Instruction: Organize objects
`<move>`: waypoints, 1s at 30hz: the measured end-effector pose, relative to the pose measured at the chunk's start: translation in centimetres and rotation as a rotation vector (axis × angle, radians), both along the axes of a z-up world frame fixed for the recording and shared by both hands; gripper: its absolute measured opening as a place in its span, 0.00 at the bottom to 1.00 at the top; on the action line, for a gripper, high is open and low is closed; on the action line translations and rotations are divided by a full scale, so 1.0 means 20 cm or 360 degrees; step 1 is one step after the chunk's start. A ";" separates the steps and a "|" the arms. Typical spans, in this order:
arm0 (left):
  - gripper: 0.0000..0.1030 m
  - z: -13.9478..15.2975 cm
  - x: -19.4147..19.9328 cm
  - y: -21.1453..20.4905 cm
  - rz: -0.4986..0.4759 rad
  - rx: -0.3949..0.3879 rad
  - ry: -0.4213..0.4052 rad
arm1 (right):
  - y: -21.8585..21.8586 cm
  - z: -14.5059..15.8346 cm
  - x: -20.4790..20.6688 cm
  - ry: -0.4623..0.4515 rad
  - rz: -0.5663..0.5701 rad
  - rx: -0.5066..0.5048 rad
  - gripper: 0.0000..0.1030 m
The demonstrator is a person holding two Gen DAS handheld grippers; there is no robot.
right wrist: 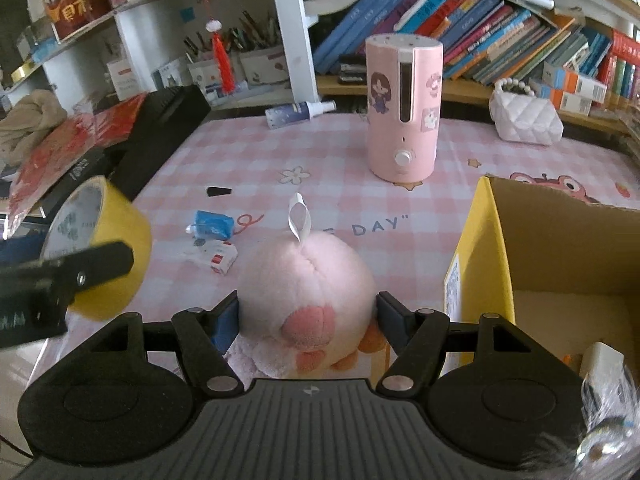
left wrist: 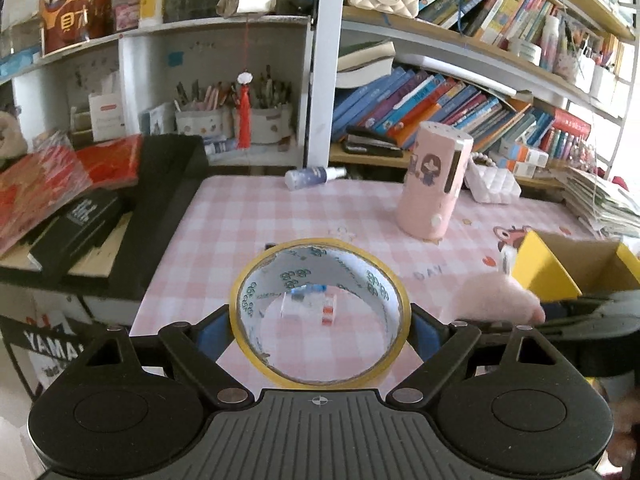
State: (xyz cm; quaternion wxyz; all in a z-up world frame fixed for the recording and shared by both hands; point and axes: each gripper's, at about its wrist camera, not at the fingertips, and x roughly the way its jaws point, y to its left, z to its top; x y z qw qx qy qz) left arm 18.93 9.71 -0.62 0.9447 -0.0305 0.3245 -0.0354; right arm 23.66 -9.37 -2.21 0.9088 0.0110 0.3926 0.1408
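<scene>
The left gripper [left wrist: 320,328] holds a yellow tape roll [left wrist: 320,312] by its outer sides, jaws wide, the roll lifted clear of the pink checked table [left wrist: 248,216]. The right gripper [right wrist: 308,316] is clamped on a pink plush [right wrist: 308,284], its white loop pointing to 12 o'clock. From the right wrist view, the open box [right wrist: 492,240] stands at 3 o'clock of the plush, the tape at 9, the pink humidifier [right wrist: 402,112] at 1, and small packets [right wrist: 214,240] at 10.
</scene>
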 end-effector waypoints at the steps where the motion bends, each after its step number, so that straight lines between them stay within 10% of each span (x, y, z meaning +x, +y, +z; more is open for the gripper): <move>1: 0.87 0.00 -0.03 0.01 0.0003 -0.0008 0.0003 | 0.00 0.00 -0.02 -0.0006 0.0004 -0.0005 0.66; 30: 0.87 0.03 -0.70 0.08 -0.0072 -0.0038 -0.0011 | 0.14 0.08 -0.70 -0.0133 0.0090 -0.0096 0.66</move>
